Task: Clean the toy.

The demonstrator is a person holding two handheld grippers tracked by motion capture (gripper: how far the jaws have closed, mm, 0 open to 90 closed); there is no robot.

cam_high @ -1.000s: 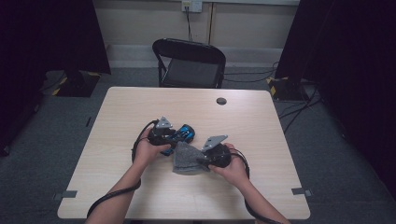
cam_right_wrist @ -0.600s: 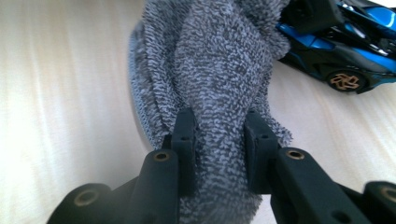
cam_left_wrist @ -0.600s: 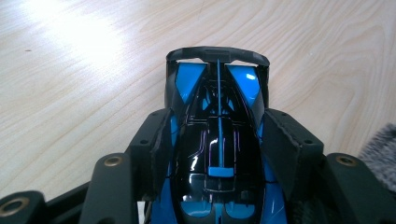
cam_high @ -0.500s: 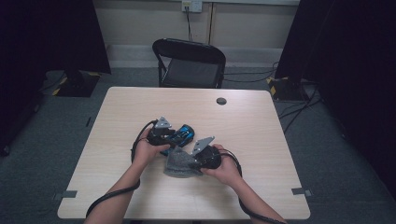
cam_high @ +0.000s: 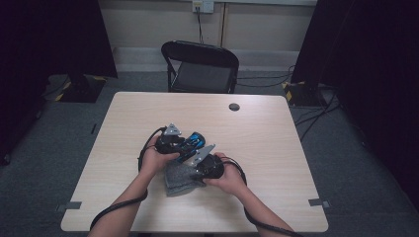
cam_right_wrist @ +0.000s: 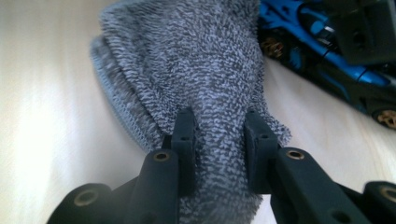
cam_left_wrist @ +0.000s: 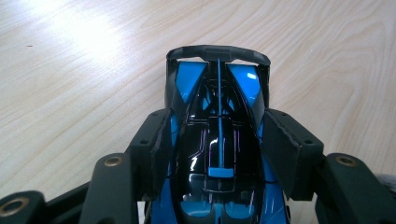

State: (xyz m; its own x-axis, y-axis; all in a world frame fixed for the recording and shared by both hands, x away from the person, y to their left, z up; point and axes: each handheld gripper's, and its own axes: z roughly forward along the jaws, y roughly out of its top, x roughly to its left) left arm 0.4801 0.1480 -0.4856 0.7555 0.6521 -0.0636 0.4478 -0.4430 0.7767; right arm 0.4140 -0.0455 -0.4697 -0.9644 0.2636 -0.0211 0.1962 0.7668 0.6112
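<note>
The left gripper (cam_left_wrist: pixel 212 140) clamped a blue and black toy car (cam_left_wrist: pixel 218 154) between its 2 pads, the car's rear wing pointing away over the wooden table (cam_high: pixel 276 138). Just beside the car, on the person's side, the right gripper (cam_right_wrist: pixel 217 135) pinched a bunched grey cloth (cam_right_wrist: pixel 187 70), its jaws pressed into the fabric. In the high view, the cloth (cam_high: pixel 179 178) lay against the car (cam_high: pixel 193 141), near the table's middle.
</note>
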